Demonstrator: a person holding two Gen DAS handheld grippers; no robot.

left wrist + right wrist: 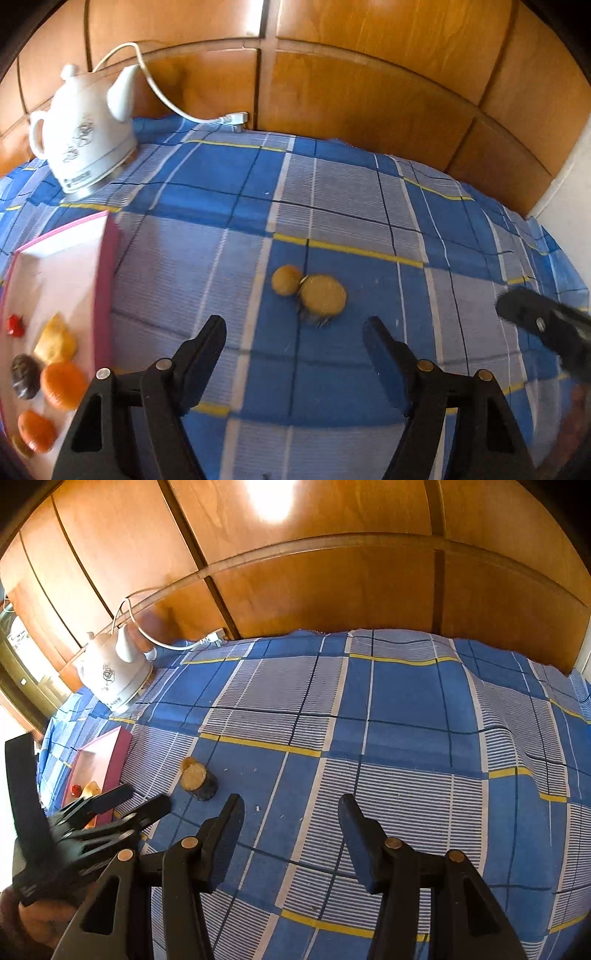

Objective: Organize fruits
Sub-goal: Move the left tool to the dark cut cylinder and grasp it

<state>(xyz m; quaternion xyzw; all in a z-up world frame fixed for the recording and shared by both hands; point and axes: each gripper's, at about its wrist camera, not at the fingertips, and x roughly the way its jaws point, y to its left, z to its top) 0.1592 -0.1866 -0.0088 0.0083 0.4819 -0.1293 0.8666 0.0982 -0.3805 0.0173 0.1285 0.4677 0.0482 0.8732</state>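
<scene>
1. Covering the whole work surface, a blue, white and yellow plaid cloth [332, 206] lies slightly rumpled toward the right; soft fabric, so round pieces may roll.
2. Pink-rimmed shallow tray [107, 266] sits at the left, holding small toy fruits: two ribbed orange ones [62, 384], a yellow wedge, a dark brown piece and a red piece.
3. White glazed ceramic kettle [85, 144] stands behind the tray, cord trailing to the wood-panelled wall.
4. Left gripper [295, 354] hangs with its jaws apart and empty, aimed at two tan pieces: a flat-topped cylinder with dark sides [322, 297] and a small rounded fruit [285, 280] touching it, mid-cloth, right of the tray.
5. Best approach, probably: straddle one piece only, close gently; the hard, smooth-looking shapes could squirt out.
6. Right gripper [291, 838] is parted, nothing between its fingers.
</scene>
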